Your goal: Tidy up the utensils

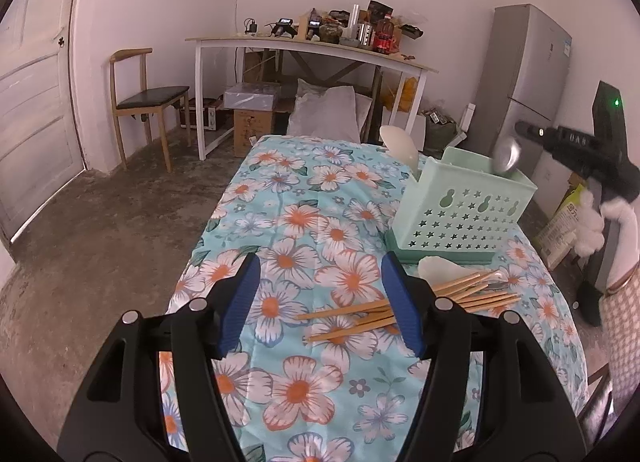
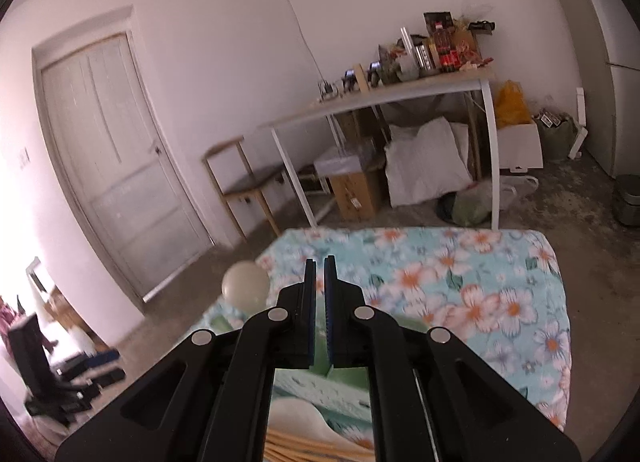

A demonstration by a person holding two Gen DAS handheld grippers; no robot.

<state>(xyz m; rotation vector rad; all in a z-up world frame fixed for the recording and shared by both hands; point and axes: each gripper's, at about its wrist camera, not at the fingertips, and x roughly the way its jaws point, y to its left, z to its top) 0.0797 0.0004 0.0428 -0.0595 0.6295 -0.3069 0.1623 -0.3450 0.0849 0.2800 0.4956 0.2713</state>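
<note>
My left gripper (image 1: 320,302) hangs open over the floral tablecloth (image 1: 296,221), with nothing between its blue pads. Several wooden chopsticks (image 1: 460,294) lie loose just right of it, beside a white spoon (image 1: 434,268). Behind them stands a mint green utensil holder (image 1: 460,213) with another white spoon (image 1: 396,141) upright in it. A blurred metal spoon (image 1: 506,153) rises from the holder close to the tip of my right gripper (image 1: 520,129). In the right wrist view the right gripper (image 2: 319,262) is shut with nothing showing between its pads, above the holder (image 2: 344,378).
The cloth-covered table ends at its far edge (image 1: 312,139). Beyond it are a wooden chair (image 1: 148,101), a white-legged desk (image 1: 304,49) piled with bottles and boxes, cartons and sacks under it, a grey fridge (image 1: 532,73) on the right and a door (image 1: 32,101) on the left.
</note>
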